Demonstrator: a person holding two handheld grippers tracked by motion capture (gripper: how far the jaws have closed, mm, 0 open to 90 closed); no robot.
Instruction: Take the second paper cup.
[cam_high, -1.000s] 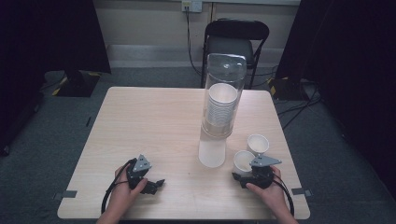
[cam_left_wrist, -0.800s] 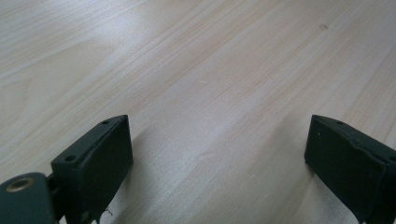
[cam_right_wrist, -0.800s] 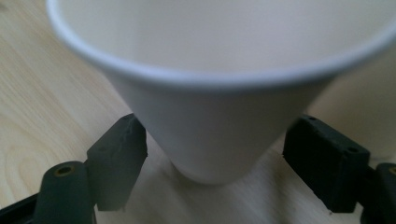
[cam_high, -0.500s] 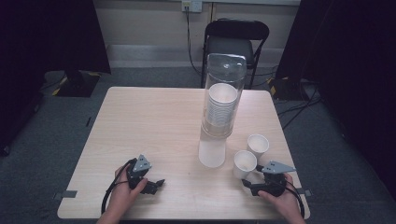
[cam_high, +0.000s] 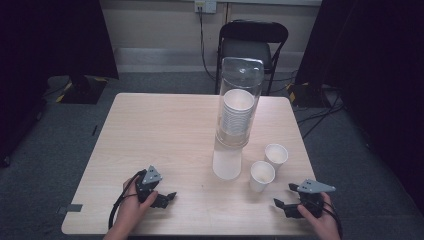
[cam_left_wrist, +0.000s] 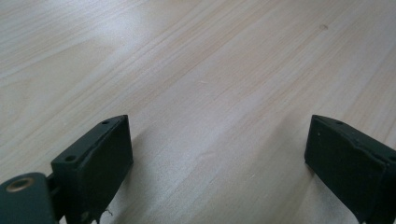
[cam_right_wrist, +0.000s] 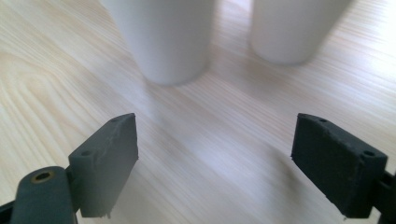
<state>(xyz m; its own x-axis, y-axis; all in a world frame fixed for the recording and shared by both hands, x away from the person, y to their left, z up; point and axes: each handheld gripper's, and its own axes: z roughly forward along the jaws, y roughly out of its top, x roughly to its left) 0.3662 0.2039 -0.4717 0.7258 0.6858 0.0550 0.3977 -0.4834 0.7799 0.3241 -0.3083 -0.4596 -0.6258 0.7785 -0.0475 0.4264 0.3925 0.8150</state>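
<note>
Both resting on the table (cam_high: 150, 125) near its front edge, left tool (cam_high: 159, 196) and right tool (cam_high: 289, 206), each spread wide and empty. Beyond the right tool, two paper cups (cam_high: 262, 175) upright side by side, probably just dispensed. Farther back, mid-table, cup dispenser (cam_high: 237, 115) holding the stack.

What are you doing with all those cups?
A person sits at a wooden table with a gripper in each hand. A tall clear dispenser holds a stack of white paper cups. Two single cups stand to its right: a nearer cup and a farther cup. The right gripper rests open on the table close to the nearer cup, holding nothing. The left gripper rests open too, away from the cups.
</note>
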